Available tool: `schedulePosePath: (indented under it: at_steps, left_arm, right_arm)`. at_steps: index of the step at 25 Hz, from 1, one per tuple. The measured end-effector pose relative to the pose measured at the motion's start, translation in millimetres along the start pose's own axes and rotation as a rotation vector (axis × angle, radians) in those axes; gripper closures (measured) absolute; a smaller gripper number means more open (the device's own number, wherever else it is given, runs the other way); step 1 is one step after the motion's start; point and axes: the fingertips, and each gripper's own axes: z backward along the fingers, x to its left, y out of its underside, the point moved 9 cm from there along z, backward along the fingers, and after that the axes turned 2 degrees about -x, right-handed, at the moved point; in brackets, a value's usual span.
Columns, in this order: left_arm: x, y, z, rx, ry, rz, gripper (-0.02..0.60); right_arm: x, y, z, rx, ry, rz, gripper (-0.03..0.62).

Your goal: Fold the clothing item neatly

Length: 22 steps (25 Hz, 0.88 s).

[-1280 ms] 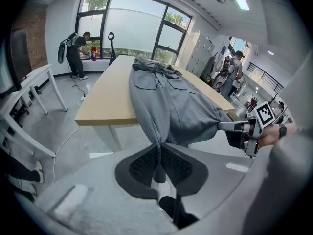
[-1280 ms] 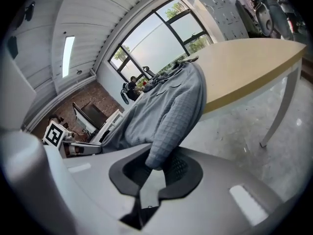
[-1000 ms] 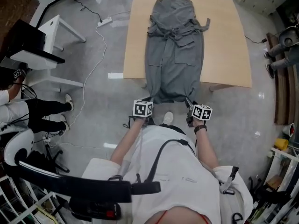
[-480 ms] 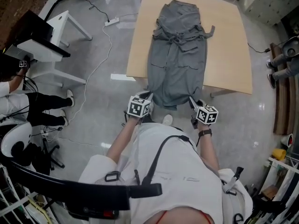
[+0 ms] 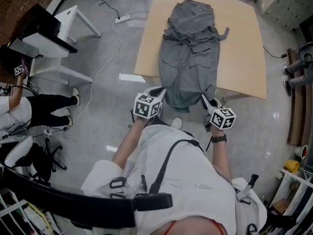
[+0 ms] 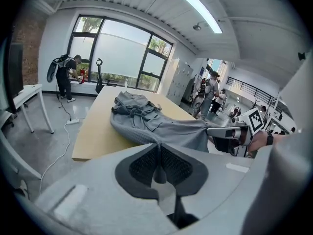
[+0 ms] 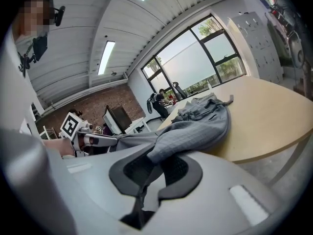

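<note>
Garment (image 5: 188, 53) overhangs table (image 5: 244, 48) edge (open floor (image 5: 112, 58) below); left gripper (image 5: 160, 90), right gripper (image 5: 204, 98) clamp its hem.

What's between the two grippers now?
The garment hem: left gripper and right gripper clamp its near corners, cloth spanning the gap. Head view shows it.

My left gripper (image 5: 160, 91): jaws pinched together on near corner of grey garment (image 5: 188, 58), tips angled forward and down. My right gripper (image 5: 205, 100): jaws likewise closed on other near corner. Both forearms stretched ahead of torso, roughly parallel, grippers side by side, well apart.
</note>
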Motion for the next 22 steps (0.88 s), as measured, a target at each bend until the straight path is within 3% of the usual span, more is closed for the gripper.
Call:
schedulePosePath:
  at_steps: [7,14,22]
  left_arm:
    - [-12.4,-13.7,22.0,-0.087,-0.004,0.041,0.558]
    - [-20.5,-43.1,36.0,-0.164,0.037,0.059,0.559]
    - [-22.4,-72.2,59.9,-0.291,0.083,0.15,0.56]
  right_arm:
    - [-0.2,-28.4,21.8,-0.054,-0.04,0.059,0.569]
    - [15.7,-43.8,31.6,-0.12,-0.095,0.013,0.569]
    - [29.2,-77.2,53.8,-0.216,-0.117,0.014,0.569]
